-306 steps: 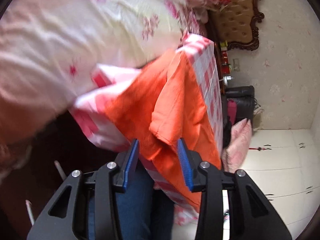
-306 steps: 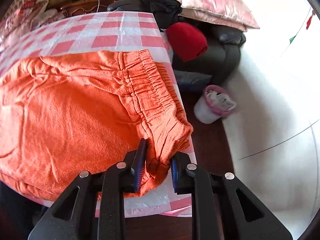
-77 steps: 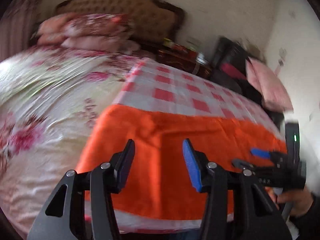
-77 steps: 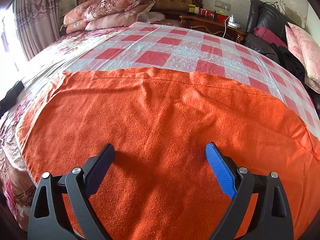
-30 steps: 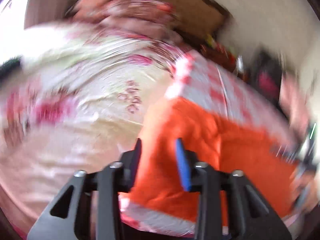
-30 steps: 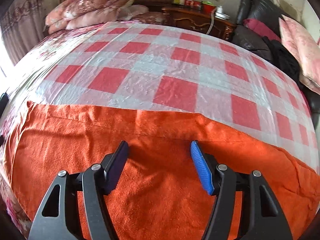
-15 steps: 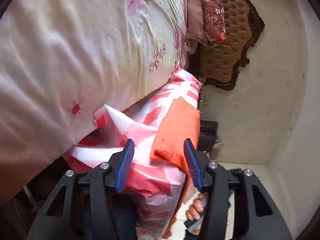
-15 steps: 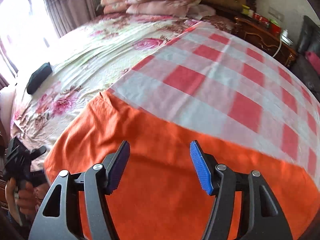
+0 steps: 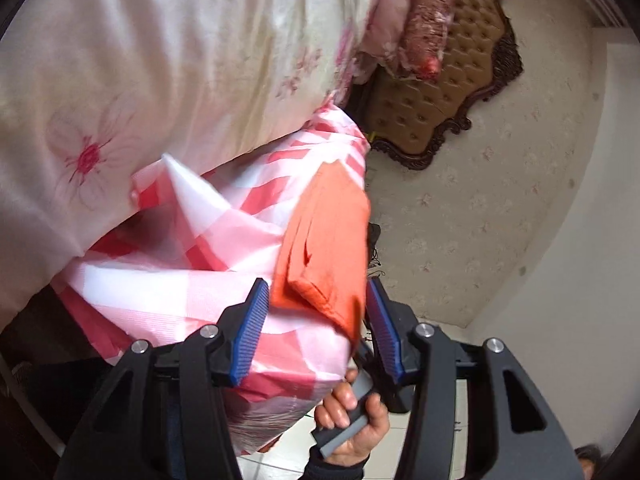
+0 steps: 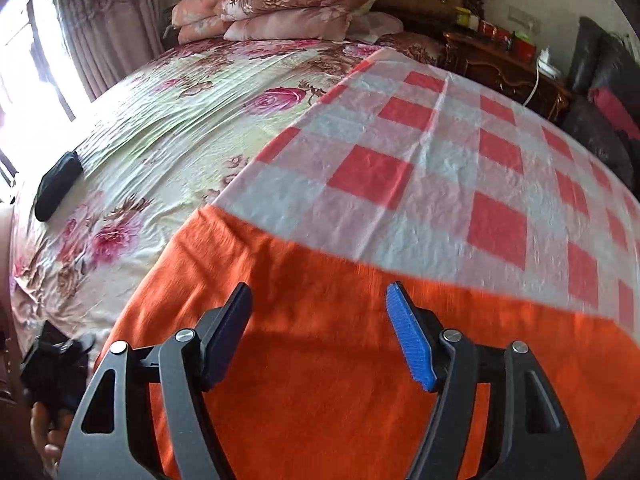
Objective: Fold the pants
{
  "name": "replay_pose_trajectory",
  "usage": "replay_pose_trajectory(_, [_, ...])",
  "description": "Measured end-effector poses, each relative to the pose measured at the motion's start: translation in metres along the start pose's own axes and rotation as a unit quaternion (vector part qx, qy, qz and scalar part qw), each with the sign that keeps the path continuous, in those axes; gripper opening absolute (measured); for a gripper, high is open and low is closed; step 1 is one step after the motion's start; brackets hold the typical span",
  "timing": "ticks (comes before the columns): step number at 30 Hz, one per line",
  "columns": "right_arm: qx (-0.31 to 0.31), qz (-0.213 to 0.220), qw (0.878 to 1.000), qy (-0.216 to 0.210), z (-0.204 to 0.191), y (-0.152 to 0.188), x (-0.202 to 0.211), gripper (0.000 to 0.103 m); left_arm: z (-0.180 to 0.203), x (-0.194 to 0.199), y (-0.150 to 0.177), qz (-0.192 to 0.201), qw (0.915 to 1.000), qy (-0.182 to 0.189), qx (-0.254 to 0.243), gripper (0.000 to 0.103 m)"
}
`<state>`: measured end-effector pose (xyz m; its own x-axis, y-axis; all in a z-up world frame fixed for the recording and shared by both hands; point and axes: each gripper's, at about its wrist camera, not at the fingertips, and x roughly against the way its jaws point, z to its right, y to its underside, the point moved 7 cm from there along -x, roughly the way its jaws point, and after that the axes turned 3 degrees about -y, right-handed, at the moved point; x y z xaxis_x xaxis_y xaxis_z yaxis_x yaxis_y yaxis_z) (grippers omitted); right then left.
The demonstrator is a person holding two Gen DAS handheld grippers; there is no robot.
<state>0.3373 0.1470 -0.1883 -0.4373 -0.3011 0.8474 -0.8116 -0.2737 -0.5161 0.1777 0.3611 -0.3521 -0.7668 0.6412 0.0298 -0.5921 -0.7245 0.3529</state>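
The orange pants (image 10: 340,360) lie folded flat on a red-and-white checked sheet (image 10: 420,168) at the near edge of the bed. My right gripper (image 10: 318,332) is open and empty, hovering just above the pants near their left end. In the left wrist view the pants' layered end (image 9: 324,256) hangs at the bed's corner. My left gripper (image 9: 316,328) is open, its blue pads (image 9: 252,320) on either side of that end without closing on it.
A floral bedspread (image 10: 168,128) covers the bed left of the checked sheet (image 9: 208,260). Pillows (image 10: 280,4) and a tufted headboard (image 9: 452,92) are at the far end. A wooden nightstand (image 10: 504,64) and dark sofa (image 10: 600,92) stand right. A black case (image 10: 56,184) lies far left.
My left gripper has moved closer to the pants' end at the bed corner and stays open. My right gripper has swung left along the pants and stays open.
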Motion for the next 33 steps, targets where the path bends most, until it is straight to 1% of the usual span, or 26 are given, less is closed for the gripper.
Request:
replay_pose_trajectory(2, [0.002,-0.013,1.0,-0.017,-0.007,0.014,0.001,0.067,-0.001,0.001,0.006,-0.007,0.9999,0.01,0.001,0.05])
replay_pose_trajectory(3, [0.006,-0.017,1.0,-0.019,-0.01,0.019,0.002,0.067,-0.002,0.001,0.009,-0.011,0.9999,0.008,0.003,0.05])
replay_pose_trajectory(5, [0.01,-0.018,1.0,-0.016,-0.012,0.027,0.003,0.066,-0.005,0.005,0.012,-0.012,0.9998,0.008,0.013,0.05])
replay_pose_trajectory(9, [0.02,-0.016,1.0,-0.009,-0.014,0.032,0.001,0.067,-0.001,0.013,0.016,-0.017,0.9992,0.029,0.021,0.05])
replay_pose_trajectory(12, [0.028,-0.015,1.0,-0.001,-0.016,0.033,0.0,0.069,0.001,-0.002,0.01,-0.031,0.9985,0.036,0.028,0.05])
replay_pose_trajectory(13, [0.027,-0.014,1.0,0.0,-0.016,0.034,0.0,0.069,0.0,-0.006,0.007,-0.033,0.9982,0.037,0.034,0.048])
replay_pose_trajectory(14, [0.028,-0.013,1.0,0.001,-0.016,0.034,0.0,0.069,0.0,-0.008,0.001,-0.023,0.9986,0.033,0.036,0.045])
replay_pose_trajectory(15, [0.033,-0.012,0.999,0.004,-0.017,0.035,0.0,0.069,0.005,-0.005,-0.005,-0.009,0.999,0.034,0.027,0.039])
replay_pose_trajectory(16, [0.039,-0.011,0.999,0.007,-0.018,0.036,0.0,0.07,0.012,-0.004,-0.009,-0.001,0.9991,0.039,0.015,0.036])
replay_pose_trajectory(17, [0.052,-0.01,0.998,0.016,-0.02,0.037,-0.001,0.07,0.024,-0.003,-0.011,0.001,0.9994,0.034,-0.006,0.033])
replay_pose_trajectory(18, [0.055,-0.008,0.998,0.017,-0.02,0.037,-0.001,0.07,0.033,-0.003,-0.011,0.002,0.9995,0.016,-0.028,0.022])
replay_pose_trajectory(19, [0.051,-0.006,0.999,0.016,-0.02,0.038,-0.001,0.071,0.042,-0.003,-0.01,0.005,0.9986,-0.007,-0.052,0.02])
replay_pose_trajectory(20, [0.05,-0.005,0.999,0.016,-0.019,0.038,-0.001,0.071,0.053,-0.003,-0.009,0.012,0.9958,-0.037,-0.083,0.019])
replay_pose_trajectory(21, [0.051,-0.004,0.999,0.018,-0.02,0.038,-0.001,0.072,0.064,-0.003,-0.007,0.018,0.9911,-0.068,-0.113,0.018])
replay_pose_trajectory(22, [0.048,-0.005,0.999,0.017,-0.02,0.038,-0.002,0.073,0.073,-0.004,-0.005,0.025,0.9842,-0.103,-0.142,0.016])
replay_pose_trajectory(23, [0.047,-0.007,0.999,0.015,-0.02,0.037,-0.002,0.074,0.081,-0.004,-0.002,0.039,0.9733,-0.145,-0.174,0.014])
replay_pose_trajectory(24, [0.047,-0.01,0.999,0.014,-0.02,0.037,-0.002,0.074,0.091,-0.004,0.001,0.053,0.9583,-0.186,-0.21,0.011])
replay_pose_trajectory(25, [0.045,-0.013,0.999,0.012,-0.02,0.036,-0.002,0.075,0.099,-0.004,0.005,0.062,0.9497,-0.203,-0.23,0.011])
replay_pose_trajectory(26, [0.041,-0.018,0.999,0.005,-0.019,0.035,-0.002,0.075,0.106,-0.004,0.007,0.07,0.9442,-0.211,-0.243,0.011])
replay_pose_trajectory(27, [0.032,-0.022,0.999,-0.003,-0.017,0.035,-0.001,0.074,0.113,-0.004,0.011,0.079,0.9352,-0.226,-0.261,0.01])
replay_pose_trajectory(28, [0.016,-0.026,0.999,-0.017,-0.014,0.035,0.001,0.073,0.123,-0.004,0.017,0.096,0.9142,-0.26,-0.296,0.01])
replay_pose_trajectory(29, [-0.011,-0.031,0.999,-0.038,-0.008,0.034,0.006,0.073,0.131,-0.005,0.022,0.106,0.898,-0.28,-0.323,0.01])
replay_pose_trajectory(31, [-0.043,-0.033,0.997,-0.053,0.003,0.035,0.013,0.073,0.144,-0.007,0.032,0.118,0.8738,-0.302,-0.363,0.01])
replay_pose_trajectory(32, [-0.053,-0.033,0.997,-0.054,0.008,0.035,0.015,0.073,0.152,-0.011,0.04,0.127,0.8512,-0.324,-0.393,0.01])
replay_pose_trajectory(33, [-0.06,-0.034,0.996,-0.054,0.015,0.036,0.018,0.073,0.155,-0.015,0.045,0.131,0.8352,-0.339,-0.413,0.01])
